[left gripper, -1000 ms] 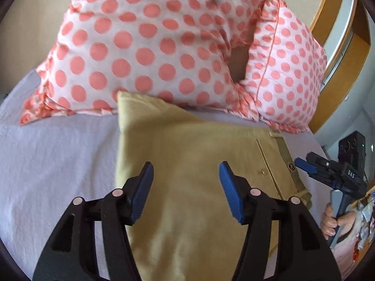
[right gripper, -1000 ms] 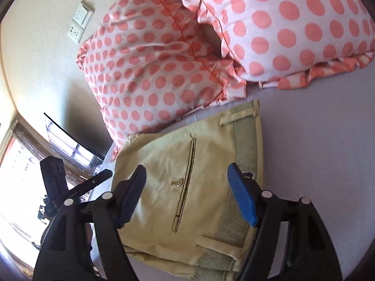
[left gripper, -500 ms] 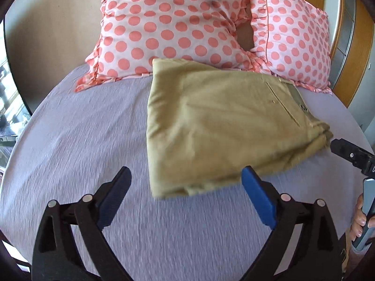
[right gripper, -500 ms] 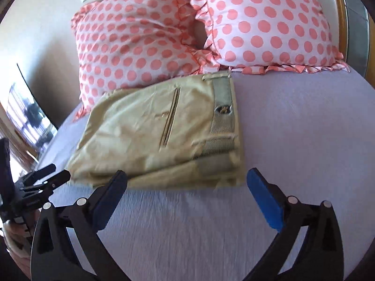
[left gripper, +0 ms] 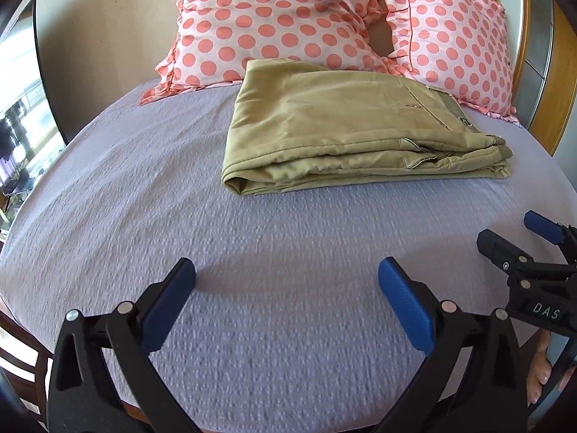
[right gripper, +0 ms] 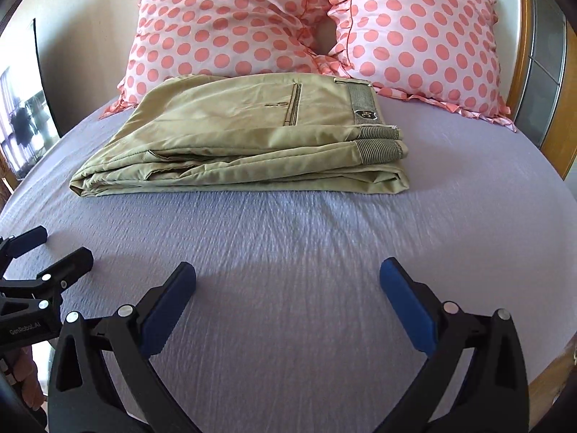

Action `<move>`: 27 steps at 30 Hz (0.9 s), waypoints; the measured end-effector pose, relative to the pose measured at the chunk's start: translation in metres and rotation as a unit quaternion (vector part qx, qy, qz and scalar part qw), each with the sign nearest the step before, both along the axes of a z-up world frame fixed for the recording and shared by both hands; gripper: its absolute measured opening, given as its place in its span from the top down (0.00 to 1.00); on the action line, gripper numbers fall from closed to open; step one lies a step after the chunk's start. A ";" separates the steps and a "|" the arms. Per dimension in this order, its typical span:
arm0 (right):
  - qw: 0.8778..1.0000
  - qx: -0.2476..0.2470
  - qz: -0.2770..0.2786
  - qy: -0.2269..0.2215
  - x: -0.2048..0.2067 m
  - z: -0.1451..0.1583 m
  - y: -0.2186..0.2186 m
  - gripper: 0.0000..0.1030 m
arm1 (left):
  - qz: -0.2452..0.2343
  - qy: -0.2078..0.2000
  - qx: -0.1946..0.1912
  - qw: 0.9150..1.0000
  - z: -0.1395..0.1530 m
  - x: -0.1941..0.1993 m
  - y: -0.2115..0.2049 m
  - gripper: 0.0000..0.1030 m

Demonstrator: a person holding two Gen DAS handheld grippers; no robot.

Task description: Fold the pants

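Note:
Khaki pants [left gripper: 335, 133] lie folded in a flat stack on the lilac bed sheet [left gripper: 252, 252], against the pillows; they also show in the right wrist view [right gripper: 249, 137], waistband to the right. My left gripper [left gripper: 286, 288] is open and empty, hovering over bare sheet well short of the pants. My right gripper [right gripper: 287, 288] is open and empty too, likewise back from the pants. Each gripper shows at the edge of the other's view: the right one [left gripper: 519, 241], the left one [right gripper: 47, 252].
Two pink polka-dot pillows [right gripper: 223, 25] [right gripper: 418, 32] lean against the wall behind the pants. A wooden bed frame [right gripper: 555, 144] runs along the right. A dark-framed mirror or screen [left gripper: 21, 108] stands at the left. The bed edge is close below the grippers.
Both grippers have pulled back from over the pants toward the bed's near edge and opened wider. The folded pants stay put.

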State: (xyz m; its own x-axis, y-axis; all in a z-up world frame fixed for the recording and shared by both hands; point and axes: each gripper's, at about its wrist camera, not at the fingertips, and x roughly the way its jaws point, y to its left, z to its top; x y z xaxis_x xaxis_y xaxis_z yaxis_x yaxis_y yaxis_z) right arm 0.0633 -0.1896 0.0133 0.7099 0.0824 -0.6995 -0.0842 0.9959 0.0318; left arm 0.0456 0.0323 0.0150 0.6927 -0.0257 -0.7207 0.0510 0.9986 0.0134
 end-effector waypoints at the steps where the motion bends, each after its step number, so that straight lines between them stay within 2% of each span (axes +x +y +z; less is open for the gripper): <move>1: 1.000 0.004 -0.004 -0.005 0.000 -0.001 -0.001 0.01 | 0.001 -0.006 0.001 1.000 -0.001 -0.001 0.000 0.02; 9: 0.999 0.005 -0.011 -0.035 -0.007 -0.003 -0.001 0.01 | 0.002 -0.045 0.000 0.999 -0.005 -0.009 0.000 0.02; 27: 0.999 0.006 -0.011 -0.038 -0.008 -0.003 -0.002 0.01 | 0.002 -0.047 0.001 0.999 -0.005 -0.009 0.000 0.02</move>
